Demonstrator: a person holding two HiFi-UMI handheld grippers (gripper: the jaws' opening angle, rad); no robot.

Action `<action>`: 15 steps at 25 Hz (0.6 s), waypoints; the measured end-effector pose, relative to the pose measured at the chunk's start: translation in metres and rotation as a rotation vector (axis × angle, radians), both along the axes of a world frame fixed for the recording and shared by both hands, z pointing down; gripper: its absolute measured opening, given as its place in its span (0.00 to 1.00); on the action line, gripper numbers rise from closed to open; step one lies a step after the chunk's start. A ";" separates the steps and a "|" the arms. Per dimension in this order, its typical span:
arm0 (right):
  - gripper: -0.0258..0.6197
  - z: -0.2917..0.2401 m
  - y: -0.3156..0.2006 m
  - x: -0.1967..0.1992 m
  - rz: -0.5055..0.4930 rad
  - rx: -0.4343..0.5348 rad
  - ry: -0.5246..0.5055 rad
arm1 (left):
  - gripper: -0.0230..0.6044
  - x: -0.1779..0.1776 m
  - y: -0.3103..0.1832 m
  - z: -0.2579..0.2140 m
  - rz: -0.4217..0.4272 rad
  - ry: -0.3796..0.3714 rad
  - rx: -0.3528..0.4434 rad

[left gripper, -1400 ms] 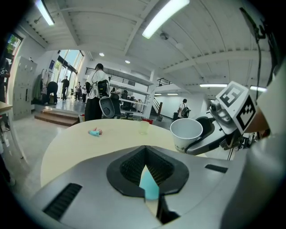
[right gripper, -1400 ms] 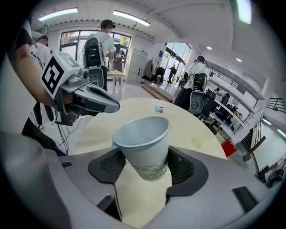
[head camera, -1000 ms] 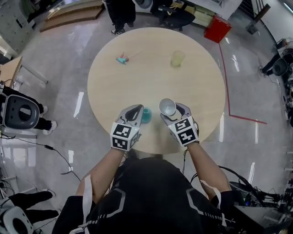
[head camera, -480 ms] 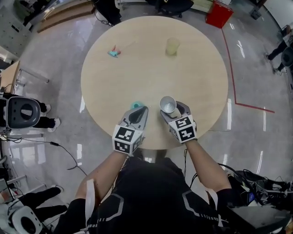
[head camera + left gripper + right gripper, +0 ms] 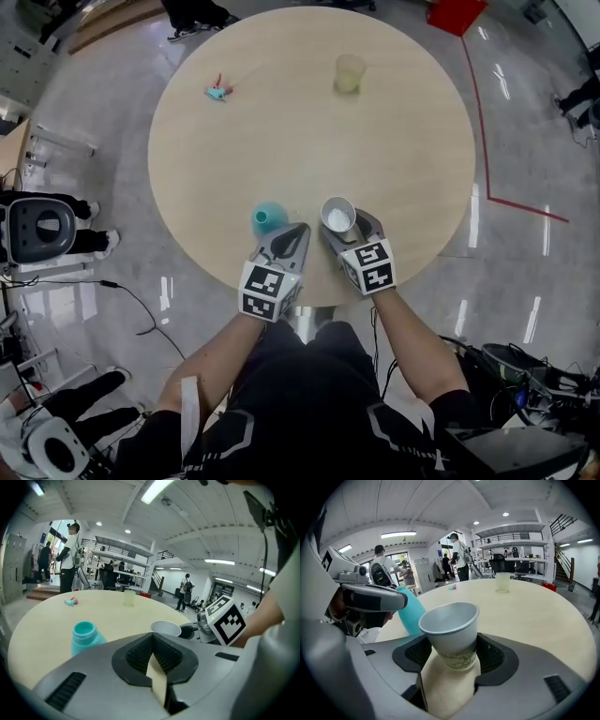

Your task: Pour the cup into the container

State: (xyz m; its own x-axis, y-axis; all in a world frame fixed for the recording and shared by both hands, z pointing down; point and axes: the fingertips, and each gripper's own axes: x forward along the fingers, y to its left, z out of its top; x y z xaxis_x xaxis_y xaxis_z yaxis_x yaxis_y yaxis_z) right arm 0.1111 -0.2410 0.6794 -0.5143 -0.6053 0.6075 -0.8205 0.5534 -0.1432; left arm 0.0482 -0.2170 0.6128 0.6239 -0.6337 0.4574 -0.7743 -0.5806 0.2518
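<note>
Nearest the person, both forearms reach to the close edge of a round, pale wooden table point(image 5: 375, 141), each hand holding a gripper with a marker cube on its back. The right gripper point(image 5: 343, 231) is clamped on a white paper cup point(image 5: 337, 216), its jaws pressing the lower half of the cup from both sides. In the right gripper view the cup point(image 5: 452, 632) leans a little to the left with its mouth open upward, and what it holds cannot be made out. The left gripper point(image 5: 296, 232) sits just beside it. Its jaws are drawn together to a thin slit with nothing between them. Just ahead and to the left of its tip stands a small teal bottle point(image 5: 267, 217), upright on the table and open at the top. It is apart from both grippers and near the cup. Well beyond, toward the far side of the table, stands a translucent yellowish cup point(image 5: 350, 72), and at the far left lies a small teal and pink thing point(image 5: 217, 91). Past the table a red box point(image 5: 457, 14) stands on the glossy grey floor, and people stand in the hall behind.
</note>
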 end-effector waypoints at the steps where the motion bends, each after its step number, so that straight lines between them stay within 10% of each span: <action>1: 0.50 0.003 0.001 0.001 0.004 -0.002 -0.010 | 0.02 0.001 0.001 0.004 -0.001 -0.002 -0.008; 15: 0.50 0.023 0.012 0.004 0.075 -0.049 -0.106 | 0.02 0.002 0.010 0.001 0.012 0.006 -0.020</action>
State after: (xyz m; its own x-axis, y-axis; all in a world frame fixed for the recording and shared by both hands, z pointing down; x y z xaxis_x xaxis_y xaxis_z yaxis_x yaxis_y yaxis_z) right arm 0.1152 -0.2293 0.7025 -0.5315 -0.6156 0.5819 -0.8383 0.4810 -0.2569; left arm 0.0507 -0.2074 0.6143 0.6344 -0.6165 0.4664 -0.7655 -0.5849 0.2681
